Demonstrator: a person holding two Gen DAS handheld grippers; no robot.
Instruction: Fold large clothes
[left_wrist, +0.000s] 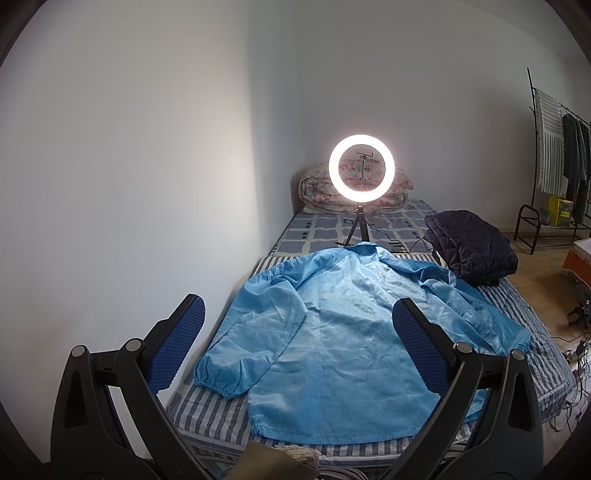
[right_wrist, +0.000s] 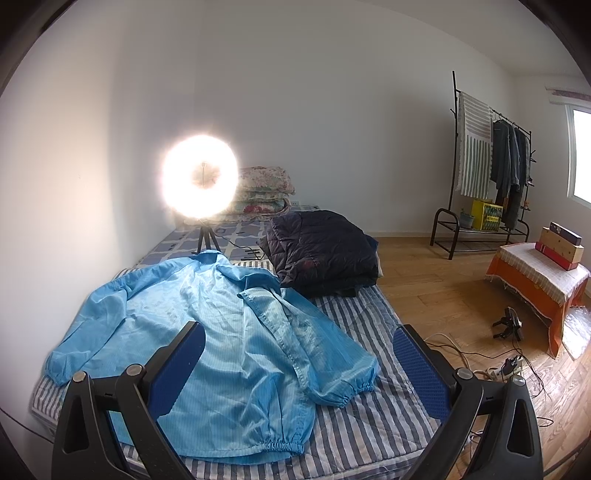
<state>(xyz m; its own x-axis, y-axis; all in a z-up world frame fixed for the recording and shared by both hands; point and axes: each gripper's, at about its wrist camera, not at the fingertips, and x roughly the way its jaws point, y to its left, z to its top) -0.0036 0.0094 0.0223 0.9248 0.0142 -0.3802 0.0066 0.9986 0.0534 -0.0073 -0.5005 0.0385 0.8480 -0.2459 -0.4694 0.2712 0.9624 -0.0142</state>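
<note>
A large light-blue jacket (left_wrist: 332, 325) lies spread flat, back side up, on the striped bed (left_wrist: 207, 410), collar at the far end and both sleeves out to the sides. It also shows in the right wrist view (right_wrist: 221, 332). My left gripper (left_wrist: 299, 314) is open and empty, held above the jacket's near hem. My right gripper (right_wrist: 299, 339) is open and empty, held above the jacket's right side, near its right sleeve cuff (right_wrist: 351, 387).
A lit ring light (left_wrist: 362, 171) on a small tripod stands on the bed beyond the collar. A folded dark jacket (right_wrist: 321, 251) lies at the bed's right. Folded quilts (right_wrist: 262, 188) sit at the far end. A clothes rack (right_wrist: 487, 166), an orange-covered table (right_wrist: 535, 280) and floor cables (right_wrist: 509, 369) are on the right.
</note>
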